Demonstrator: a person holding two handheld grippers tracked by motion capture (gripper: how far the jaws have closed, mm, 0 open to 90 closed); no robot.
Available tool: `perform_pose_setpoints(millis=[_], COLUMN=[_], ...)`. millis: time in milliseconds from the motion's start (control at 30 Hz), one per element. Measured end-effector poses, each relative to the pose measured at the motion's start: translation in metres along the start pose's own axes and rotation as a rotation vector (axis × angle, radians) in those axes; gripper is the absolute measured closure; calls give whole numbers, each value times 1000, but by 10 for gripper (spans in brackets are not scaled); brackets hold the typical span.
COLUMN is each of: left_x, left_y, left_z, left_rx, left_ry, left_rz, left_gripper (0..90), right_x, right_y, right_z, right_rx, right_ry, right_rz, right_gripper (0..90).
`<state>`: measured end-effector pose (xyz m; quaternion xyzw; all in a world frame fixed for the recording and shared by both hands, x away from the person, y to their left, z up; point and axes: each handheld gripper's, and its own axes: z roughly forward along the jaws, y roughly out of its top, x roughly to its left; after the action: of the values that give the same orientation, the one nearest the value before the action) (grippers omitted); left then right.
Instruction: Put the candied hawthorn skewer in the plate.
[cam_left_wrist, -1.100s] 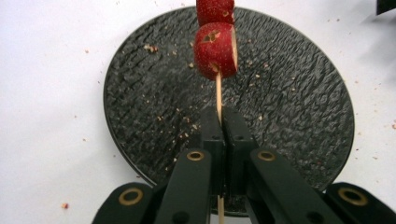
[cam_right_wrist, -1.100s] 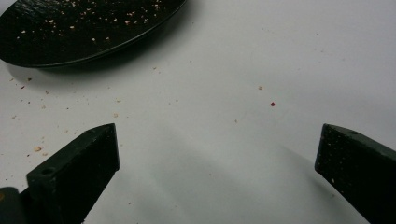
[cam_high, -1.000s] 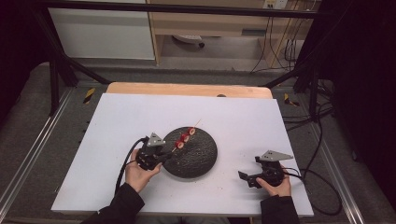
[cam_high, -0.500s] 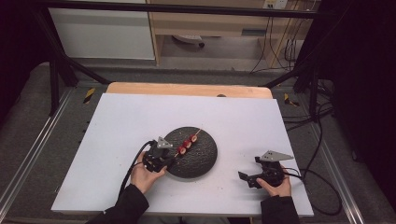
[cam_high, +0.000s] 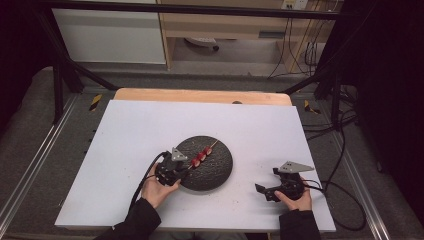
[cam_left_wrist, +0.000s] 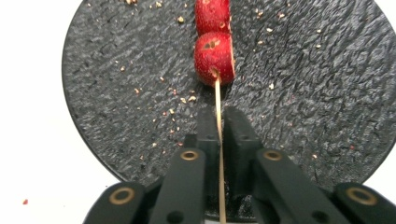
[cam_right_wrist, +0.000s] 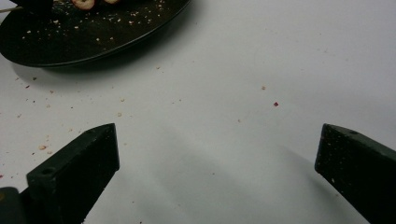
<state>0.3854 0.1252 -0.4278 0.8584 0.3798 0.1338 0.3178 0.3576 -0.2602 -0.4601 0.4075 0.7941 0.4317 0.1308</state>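
On the black plate (cam_high: 220, 167): skewer of red fruit (cam_left_wrist: 214, 51) lying flat, stick end between left gripper (cam_left_wrist: 218, 128) jaws, which just eased apart slightly, still pinching; right gripper (cam_right_wrist: 217, 154) wide open over bare table (cam_high: 140, 125), well apart

A: Where does the high view sit?
B: Above the near edge of the counter (cam_high: 150, 120), facing forward and down, far off.
A: And the others?
B: Each rides its tongs, close and low. Both share the plate (cam_left_wrist: 116, 93), ahead of the left tongs (cam_left_wrist: 218, 122) and beyond the right tongs (cam_right_wrist: 217, 154).
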Motion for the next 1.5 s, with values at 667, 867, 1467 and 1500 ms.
perform_pose_setpoints(millis=[667,867,1467,1500], left_x=[45,60,84,84], left_y=[-37,-62,-116,-116], left_z=[-56,-64,-66,-66], left_rx=[-103,-114,-145,-151], left_ry=[-9,23,49,50], left_rz=[10,-12,-74,-77], left_gripper=[201,86,67,67], right_x=[0,0,0,0], right_y=[0,0,0,0], right_z=[-2,-1,0,0], right_rx=[1,4,26,26], right_ry=[-8,-8,-3,-3], right_rz=[-5,-4,-4,-4], right_gripper=[7,7,7,7])
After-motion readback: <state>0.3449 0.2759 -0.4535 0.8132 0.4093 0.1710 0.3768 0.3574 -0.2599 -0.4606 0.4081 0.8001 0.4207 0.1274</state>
